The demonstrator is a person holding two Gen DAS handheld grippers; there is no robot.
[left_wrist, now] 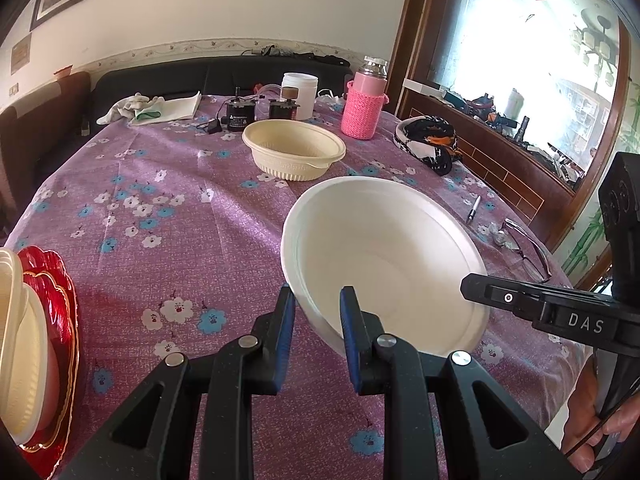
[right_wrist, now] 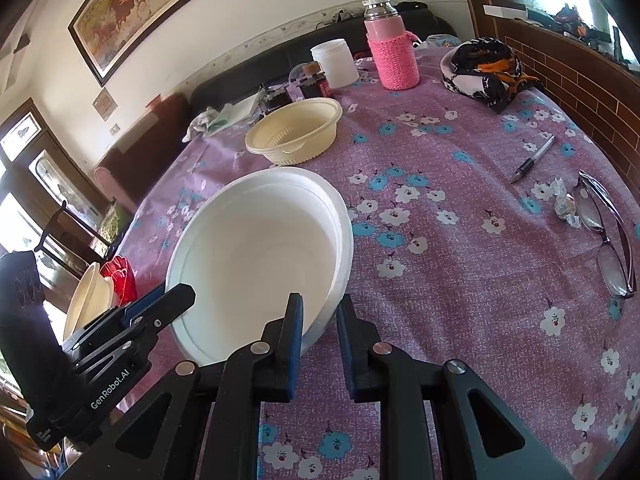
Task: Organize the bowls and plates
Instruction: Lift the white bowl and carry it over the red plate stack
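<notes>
A large white bowl (left_wrist: 380, 248) (right_wrist: 260, 248) hangs tilted over the purple flowered tablecloth (left_wrist: 168, 248), held at two sides of its rim. My left gripper (left_wrist: 316, 300) (right_wrist: 180, 294) is shut on the near left rim, one pad inside and one outside. On the opposite rim my right gripper (right_wrist: 320, 308) (left_wrist: 476, 286) is shut the same way. A ribbed cream bowl (left_wrist: 294, 152) (right_wrist: 296, 128) stands on the table just beyond. At the table's left edge sit red plates (left_wrist: 60, 280) (right_wrist: 120, 276) with cream bowls (left_wrist: 20, 340) (right_wrist: 88, 296) on them.
At the far end stand a pink knitted flask (left_wrist: 364, 104), a white jar (left_wrist: 300, 92) and small black devices (left_wrist: 238, 114). A patterned cloth (left_wrist: 428, 140), a pen (right_wrist: 534, 158), wrapped sweets (right_wrist: 564, 206) and glasses (right_wrist: 608, 240) lie along the right side.
</notes>
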